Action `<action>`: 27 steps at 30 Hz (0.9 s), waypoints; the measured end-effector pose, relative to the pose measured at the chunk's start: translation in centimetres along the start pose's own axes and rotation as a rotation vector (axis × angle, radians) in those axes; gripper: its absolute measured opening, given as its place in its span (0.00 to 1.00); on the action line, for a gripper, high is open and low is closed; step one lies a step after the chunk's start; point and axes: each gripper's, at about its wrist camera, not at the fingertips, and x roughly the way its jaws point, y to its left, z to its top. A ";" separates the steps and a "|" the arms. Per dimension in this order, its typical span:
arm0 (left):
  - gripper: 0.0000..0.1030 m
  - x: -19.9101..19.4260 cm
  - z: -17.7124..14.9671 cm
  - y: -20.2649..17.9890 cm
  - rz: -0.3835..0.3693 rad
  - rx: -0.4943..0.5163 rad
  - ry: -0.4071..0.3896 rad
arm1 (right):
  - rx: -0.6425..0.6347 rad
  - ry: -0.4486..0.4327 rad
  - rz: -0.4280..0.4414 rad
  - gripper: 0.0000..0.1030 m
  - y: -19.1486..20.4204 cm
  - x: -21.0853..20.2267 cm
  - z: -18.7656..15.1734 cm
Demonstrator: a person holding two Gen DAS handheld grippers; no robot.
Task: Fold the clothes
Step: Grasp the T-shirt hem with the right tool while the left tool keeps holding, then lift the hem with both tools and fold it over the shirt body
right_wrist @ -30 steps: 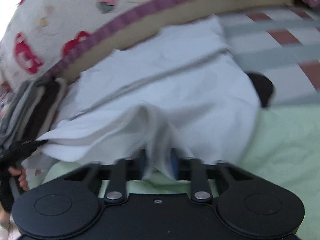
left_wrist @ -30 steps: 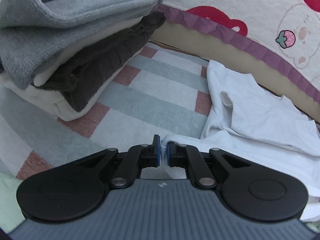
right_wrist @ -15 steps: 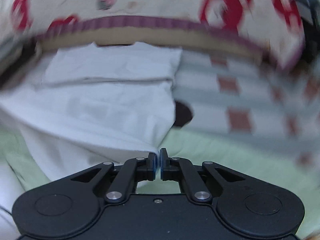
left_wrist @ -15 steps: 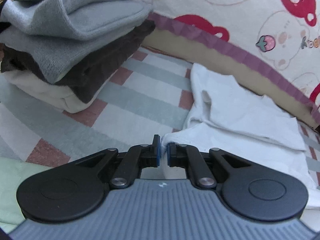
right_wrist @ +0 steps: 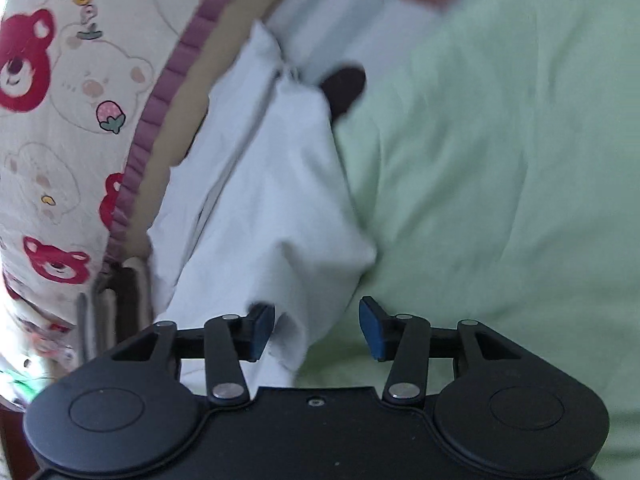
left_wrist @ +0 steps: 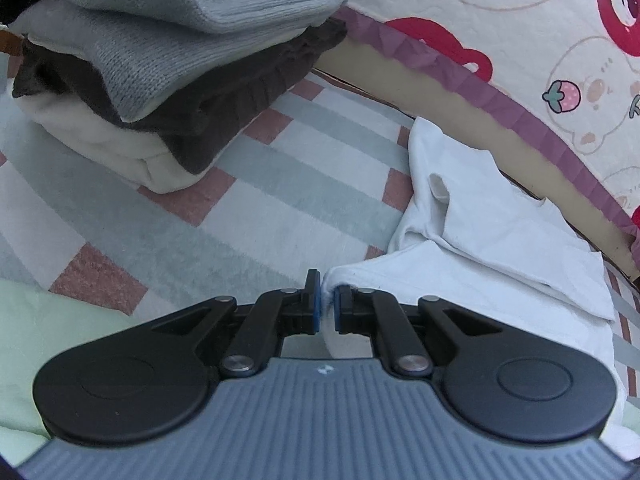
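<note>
Blur smeared the right wrist view, esp. the far striped part. Dark rounded thing [right_wrist: 344, 86] poked from behind the white garment [right_wrist: 276, 208]; couldn't ID it. Garment lay on a striped blanket [left_wrist: 248, 184] & a pale green sheet [right_wrist: 500, 168], beside a bear-print quilt [left_wrist: 520, 12] w/ purple trim. Left gripper [left_wrist: 327, 307] was pinched tight on the garment's edge. Right gripper [right_wrist: 316, 328] had just been opening, jaws wide, cloth btwn them but pads not pressing. Stack of folded clothes [left_wrist: 160, 60] sat upper left, cut off at the top.
</note>
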 end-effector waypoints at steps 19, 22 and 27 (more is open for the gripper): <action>0.05 -15.3 -5.7 -1.4 -0.054 0.031 -0.122 | -0.973 -0.084 -0.574 0.05 9.9 -9.5 -1.0; 0.05 -17.9 -6.3 -2.0 -0.036 0.090 -0.115 | -0.955 -0.266 -0.451 0.05 12.3 -12.6 0.0; 0.05 -23.1 -9.1 -2.5 0.009 0.122 -0.185 | -1.054 -0.330 -0.462 0.05 12.1 -14.9 -0.9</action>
